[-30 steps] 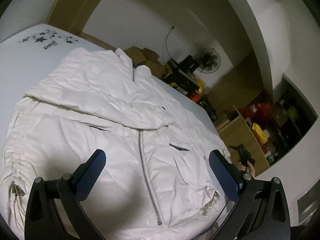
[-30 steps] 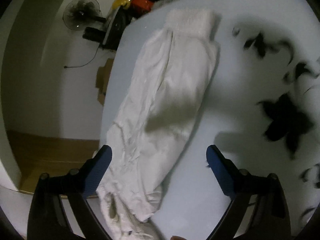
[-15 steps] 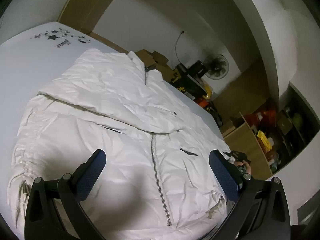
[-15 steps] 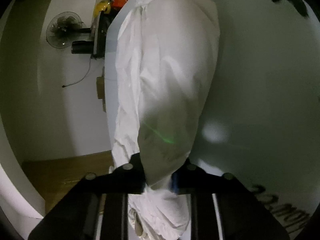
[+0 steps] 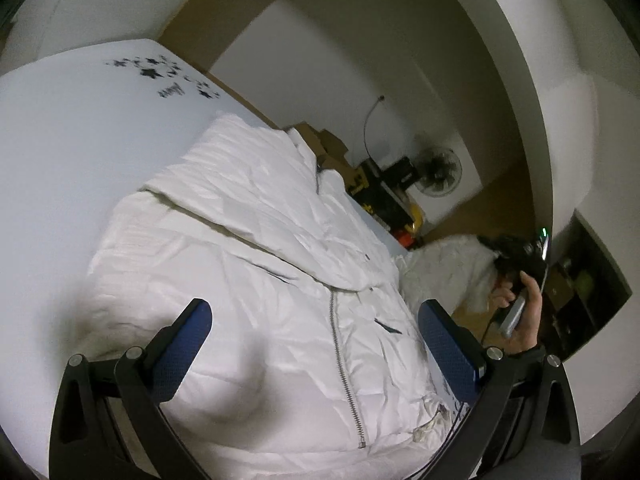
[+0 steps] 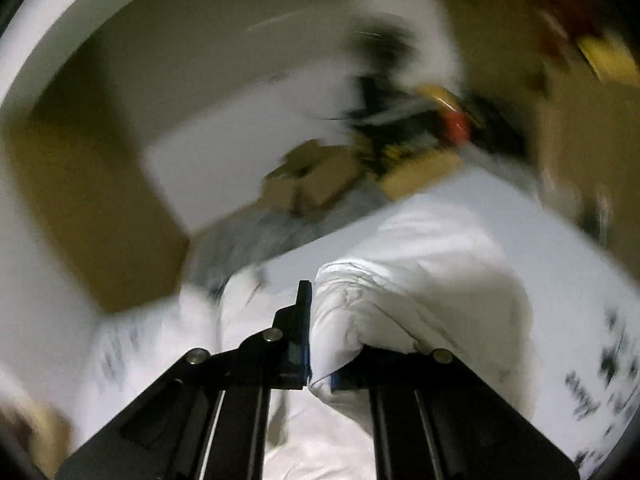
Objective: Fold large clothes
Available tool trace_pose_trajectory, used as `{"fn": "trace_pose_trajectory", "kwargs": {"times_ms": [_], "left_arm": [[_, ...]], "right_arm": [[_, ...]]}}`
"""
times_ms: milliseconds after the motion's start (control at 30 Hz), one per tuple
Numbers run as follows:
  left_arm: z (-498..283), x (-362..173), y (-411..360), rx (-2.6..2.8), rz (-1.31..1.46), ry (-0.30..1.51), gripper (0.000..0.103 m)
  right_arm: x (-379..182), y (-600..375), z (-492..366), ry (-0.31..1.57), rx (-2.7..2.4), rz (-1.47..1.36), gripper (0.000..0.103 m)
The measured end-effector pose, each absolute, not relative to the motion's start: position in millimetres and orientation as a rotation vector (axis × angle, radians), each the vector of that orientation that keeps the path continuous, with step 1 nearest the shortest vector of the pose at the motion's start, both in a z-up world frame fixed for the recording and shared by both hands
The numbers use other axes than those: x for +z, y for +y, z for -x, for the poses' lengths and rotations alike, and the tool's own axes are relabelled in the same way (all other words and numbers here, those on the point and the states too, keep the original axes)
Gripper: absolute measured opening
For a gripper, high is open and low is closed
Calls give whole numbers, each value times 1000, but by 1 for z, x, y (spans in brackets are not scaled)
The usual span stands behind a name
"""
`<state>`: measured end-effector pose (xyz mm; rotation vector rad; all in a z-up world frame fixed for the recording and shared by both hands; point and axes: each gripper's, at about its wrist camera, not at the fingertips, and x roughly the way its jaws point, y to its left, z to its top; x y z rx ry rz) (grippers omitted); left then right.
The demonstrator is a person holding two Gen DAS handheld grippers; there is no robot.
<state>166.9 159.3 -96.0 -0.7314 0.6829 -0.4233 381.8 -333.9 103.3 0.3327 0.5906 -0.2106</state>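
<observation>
While the white puffer jacket lies spread front-up on the white bed, the left gripper hangs above its lower half with its fingers spread wide and released, grasping nothing. Between the two blue pads runs the jacket's zipper, reaching from just past the fingertips down toward the hem near the camera. One sleeve is already folded across the chest, its edge crossing beyond the fingertips; the collar sits farther out still, toward the bed's far edge. Black star prints mark the sheet well beyond the left finger.

Off to the outside of the right finger, the other sleeve is lifted off the bed — bunched white fabric hanging from the right gripper, which the person's hand holds.

From the right wrist view, much blurred, the right gripper has its fingers clenched on that sleeve: a fold of white fabric is pinched between the pads, and the rest billows out over the right finger and ahead of the tips. Below and ahead of the fingers lies the jacket body on the bed. Beyond the bed, cardboard boxes and a standing fan sit by the wall — small and indistinct.
</observation>
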Motion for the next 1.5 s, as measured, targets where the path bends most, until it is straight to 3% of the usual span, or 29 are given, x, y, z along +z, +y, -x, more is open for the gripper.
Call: {"fn": "trace_pose_trajectory", "kwargs": {"times_ms": [100, 267, 333, 400, 533, 567, 700, 867, 1067, 1300, 1500], "left_arm": [[-159, -99, 179, -392, 760, 663, 103], [-149, -104, 203, -355, 795, 642, 103], [-146, -106, 208, -352, 794, 643, 103], [-147, -108, 209, -355, 791, 650, 103], [-155, -111, 203, -391, 806, 676, 103], [-158, -109, 199, -409, 808, 682, 103], [-163, -98, 181, -446, 769, 696, 103], [-180, -57, 132, -546, 638, 726, 103], [-239, -5, 9, -645, 518, 750, 103], [-379, -64, -131, -551, 536, 1052, 103], [-420, -86, -181, -317, 258, 1043, 103]], "right_arm": [[73, -214, -402, 696, -65, -85, 7], [-51, -97, -430, 980, 45, 167, 12], [-89, -85, -431, 1048, 7, 263, 22], [-93, -82, -427, 988, -15, 319, 28], [-82, -97, -422, 1013, 23, 237, 66], [-77, -107, -420, 1031, 52, 170, 71], [-51, -160, -401, 1065, 166, -137, 76], [-10, -246, -356, 936, 174, -468, 76], [18, -328, -284, 777, 91, -584, 76], [31, -367, -229, 678, 84, -552, 76], [24, -392, -205, 642, 67, -511, 76]]}}
